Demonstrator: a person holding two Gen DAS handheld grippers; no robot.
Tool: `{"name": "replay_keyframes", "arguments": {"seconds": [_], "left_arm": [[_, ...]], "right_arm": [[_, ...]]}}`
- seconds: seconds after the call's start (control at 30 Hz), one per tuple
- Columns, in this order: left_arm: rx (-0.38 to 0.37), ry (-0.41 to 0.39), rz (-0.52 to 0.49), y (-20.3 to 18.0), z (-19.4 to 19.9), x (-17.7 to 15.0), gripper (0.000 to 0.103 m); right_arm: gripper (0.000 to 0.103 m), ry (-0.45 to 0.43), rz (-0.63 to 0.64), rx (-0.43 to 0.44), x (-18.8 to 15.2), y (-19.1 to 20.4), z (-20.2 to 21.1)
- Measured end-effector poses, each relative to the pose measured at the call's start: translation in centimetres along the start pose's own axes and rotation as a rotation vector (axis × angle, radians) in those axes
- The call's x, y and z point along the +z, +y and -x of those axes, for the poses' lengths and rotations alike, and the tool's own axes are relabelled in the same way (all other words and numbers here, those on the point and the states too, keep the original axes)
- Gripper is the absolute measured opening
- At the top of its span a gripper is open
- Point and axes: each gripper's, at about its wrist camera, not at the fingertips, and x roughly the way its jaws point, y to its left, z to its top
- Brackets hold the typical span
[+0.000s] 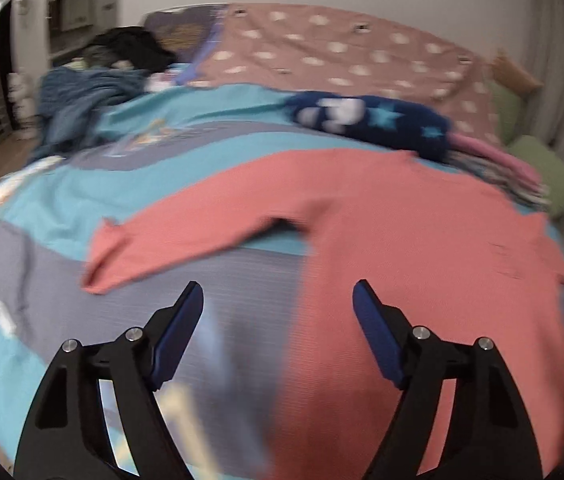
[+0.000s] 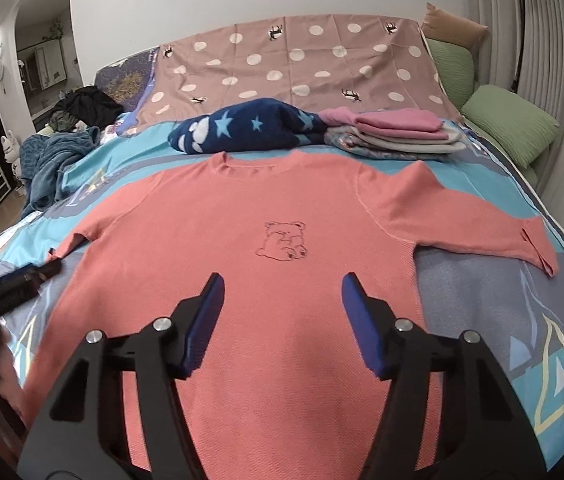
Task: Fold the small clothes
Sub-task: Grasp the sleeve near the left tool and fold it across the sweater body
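A coral long-sleeved sweater [image 2: 242,216] with a bear outline [image 2: 283,240] lies flat, front up, on the blue and grey bedspread [image 2: 481,280]. My right gripper [image 2: 283,278] hovers open above the sweater's lower middle, nothing between its fingers. In the blurred left wrist view my left gripper [image 1: 278,286] is open over the left side edge of the sweater [image 1: 421,240]; the left sleeve [image 1: 170,236] stretches out to the left beyond it. The left gripper's black fingers [image 2: 38,274] show by the left cuff in the right wrist view.
Behind the collar lie a dark blue star-patterned fleece [image 2: 242,128] and a folded stack of pink and grey clothes [image 2: 397,132]. A teal garment heap [image 2: 54,156] and dark clothes sit at the far left. Green pillows [image 2: 509,120] line the right side of the bed.
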Motion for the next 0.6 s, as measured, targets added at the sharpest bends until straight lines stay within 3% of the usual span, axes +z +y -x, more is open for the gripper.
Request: {"name": "replay_keyframes", "arguments": {"seconds": [0.1, 0.2, 0.4, 0.47, 0.5, 0.53, 0.57, 0.6], "left_arm": [[0.167, 0.06, 0.07, 5.8, -2.8, 0.9, 0.078], [0.276, 0.137, 0.129, 11.3, -6.1, 1.7, 0.078], [0.281, 0.268, 0.152, 16.1, -11.7, 2.4, 0.077], [0.294, 0.297, 0.167, 17.0, -13.1, 2.5, 0.064], [0.275, 0.304, 0.192, 17.5, -13.6, 2.6, 0.045], [0.242, 0.301, 0.222, 17.9, -13.8, 2.6, 0.019], [0.185, 0.292, 0.276, 18.3, -13.7, 2.6, 0.007], [0.155, 0.276, 0.316, 18.6, -13.4, 2.8, 0.005]], "right_arm": [[0.063, 0.01, -0.002, -0.02, 0.0, -0.5, -0.3], [0.063, 0.029, -0.018, -0.039, -0.1, -1.2, -0.9], [0.064, 0.069, -0.051, -0.048, -0.1, -1.8, -2.1], [0.065, 0.072, -0.05, -0.046, 0.1, -1.6, -2.2], [0.065, 0.07, -0.047, -0.045, 0.1, -1.5, -2.1], [0.065, 0.068, -0.046, -0.046, 0.2, -1.5, -2.1], [0.066, 0.065, -0.045, -0.046, 0.3, -1.6, -2.0], [0.066, 0.063, -0.046, -0.048, 0.3, -1.7, -2.0]]}}
